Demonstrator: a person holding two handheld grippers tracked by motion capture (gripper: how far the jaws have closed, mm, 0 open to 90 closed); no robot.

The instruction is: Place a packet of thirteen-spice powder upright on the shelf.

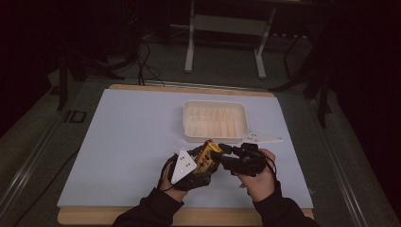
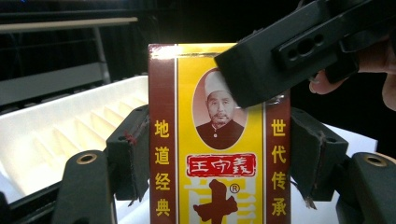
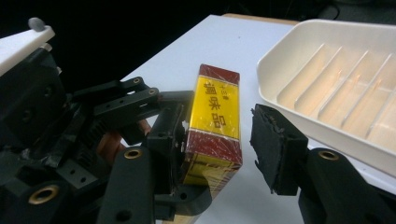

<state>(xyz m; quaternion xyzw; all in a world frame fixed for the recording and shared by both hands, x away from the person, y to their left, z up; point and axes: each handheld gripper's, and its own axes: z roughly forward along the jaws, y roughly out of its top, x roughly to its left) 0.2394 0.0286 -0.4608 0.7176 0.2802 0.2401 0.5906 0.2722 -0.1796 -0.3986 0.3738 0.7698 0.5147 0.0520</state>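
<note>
Yellow-and-maroon box [image 2: 219, 140]: small carton w/ a portrait and Chinese print, held up just above the pale blue mat [image 1: 132, 142], right in front of the white ribbed tray [image 1: 215, 120].
Left gripper [image 2: 219, 158]: clamped on the box, pads pressing both long side faces, no slack visible.
Right gripper [image 3: 219, 144]: around the box's top end. One pad touching or nearly touching a side face, other pad standing off w/ a clear gap, so not gripping yet.
Step in hand, prob: handover from left to right, or a two-handed steady.
Doing it well: centre the box betw the right pads first, close square on the flat faces, not on an edge or corner. Keep the left clamp on till the right pad seats, else box tips.
Box orientation: long axis running along the left gripper's jaws, top end pointing away from the person toward the tray. Printed front facing the left gripper's camera.
</note>
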